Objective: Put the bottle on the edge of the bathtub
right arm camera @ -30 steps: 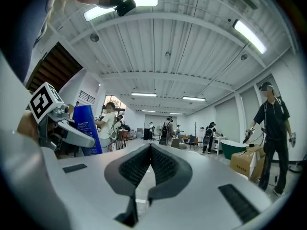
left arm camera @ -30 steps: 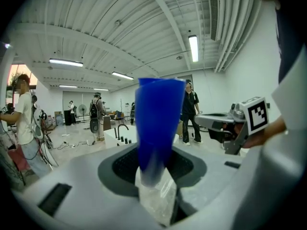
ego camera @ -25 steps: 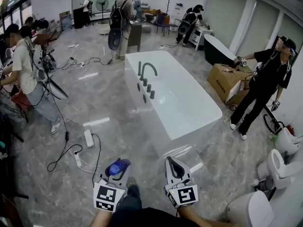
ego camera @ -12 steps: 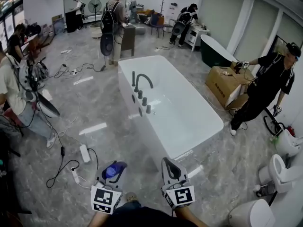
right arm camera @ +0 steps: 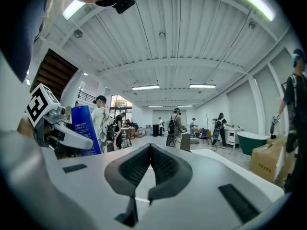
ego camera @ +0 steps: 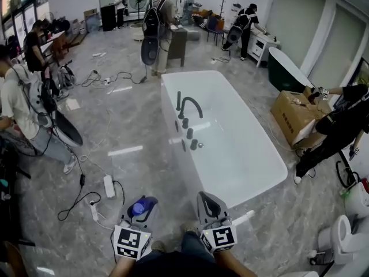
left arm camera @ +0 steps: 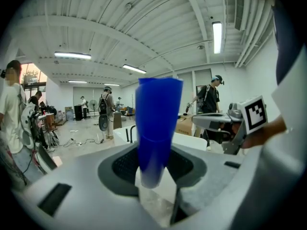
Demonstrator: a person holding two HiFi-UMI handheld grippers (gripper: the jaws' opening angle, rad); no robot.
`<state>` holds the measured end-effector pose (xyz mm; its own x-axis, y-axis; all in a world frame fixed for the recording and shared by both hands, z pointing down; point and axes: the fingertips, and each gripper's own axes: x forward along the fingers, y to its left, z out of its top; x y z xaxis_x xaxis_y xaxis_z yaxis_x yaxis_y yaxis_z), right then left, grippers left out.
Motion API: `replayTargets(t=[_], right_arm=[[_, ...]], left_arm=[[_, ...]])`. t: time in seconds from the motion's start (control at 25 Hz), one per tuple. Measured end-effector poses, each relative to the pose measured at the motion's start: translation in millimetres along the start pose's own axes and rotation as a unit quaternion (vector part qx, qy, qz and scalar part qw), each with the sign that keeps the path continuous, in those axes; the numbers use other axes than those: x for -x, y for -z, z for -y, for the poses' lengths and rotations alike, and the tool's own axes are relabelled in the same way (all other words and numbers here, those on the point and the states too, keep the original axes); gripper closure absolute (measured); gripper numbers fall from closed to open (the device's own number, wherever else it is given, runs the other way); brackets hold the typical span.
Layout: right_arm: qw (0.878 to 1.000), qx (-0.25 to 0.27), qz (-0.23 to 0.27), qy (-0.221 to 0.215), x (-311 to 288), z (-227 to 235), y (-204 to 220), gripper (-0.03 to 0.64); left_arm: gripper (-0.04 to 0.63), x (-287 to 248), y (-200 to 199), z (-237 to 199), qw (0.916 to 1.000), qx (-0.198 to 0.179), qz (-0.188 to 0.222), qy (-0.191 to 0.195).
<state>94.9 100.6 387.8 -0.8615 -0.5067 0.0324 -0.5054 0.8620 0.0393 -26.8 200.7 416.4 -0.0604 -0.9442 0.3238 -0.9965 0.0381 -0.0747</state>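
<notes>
A blue bottle (ego camera: pixel 140 206) stands upright between the jaws of my left gripper (ego camera: pixel 143 203), which is shut on its lower part. In the left gripper view the bottle (left arm camera: pixel 156 128) fills the middle, its base between the dark pads. My right gripper (ego camera: pixel 209 199) is beside it, shut with nothing in it; in its own view the pads (right arm camera: pixel 150 150) meet. The white bathtub (ego camera: pixel 173 117) lies ahead, its near end just beyond the right gripper. A dark faucet (ego camera: pixel 190 104) stands on its left rim.
Cables and a power strip (ego camera: pixel 108 184) lie on the floor to the left. A person (ego camera: pixel 29 114) stands at the left, another (ego camera: pixel 340 126) at the right by a cardboard box (ego camera: pixel 297 117). A toilet (ego camera: pixel 346 235) sits at the lower right.
The view has swung, so the bathtub sits further right and nearer in the picture. Both grippers keep the same pose, the bottle still in the left one.
</notes>
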Motion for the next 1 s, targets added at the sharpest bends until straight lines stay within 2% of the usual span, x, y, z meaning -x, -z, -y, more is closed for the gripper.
replayTargets(t=[0.2,0.36,0.48,1.0], right_arm=[[0.997,0.027,0.007,-0.075,-57.5,32.0,-12.6,0.6],[0.996,0.022,0.009,-0.085,-75.6,61.4,-21.8,0.6],[0.992,0.021,0.012,-0.125,-90.0,75.2,-16.6,0.6],[0.981,0.001,0.013,-0.194,-117.4,98.2,6.2,0.6]], left_arm=[[0.44,-39.0,-18.7,-12.8,0.9984,0.027,0.003,-0.05],[0.44,-63.1,-34.0,-10.5,0.9966,0.038,0.011,-0.073],[0.44,-78.3,-40.2,-8.1,0.9935,0.042,0.012,-0.105],[0.44,-84.6,-20.1,4.4,0.981,0.073,-0.023,-0.179]])
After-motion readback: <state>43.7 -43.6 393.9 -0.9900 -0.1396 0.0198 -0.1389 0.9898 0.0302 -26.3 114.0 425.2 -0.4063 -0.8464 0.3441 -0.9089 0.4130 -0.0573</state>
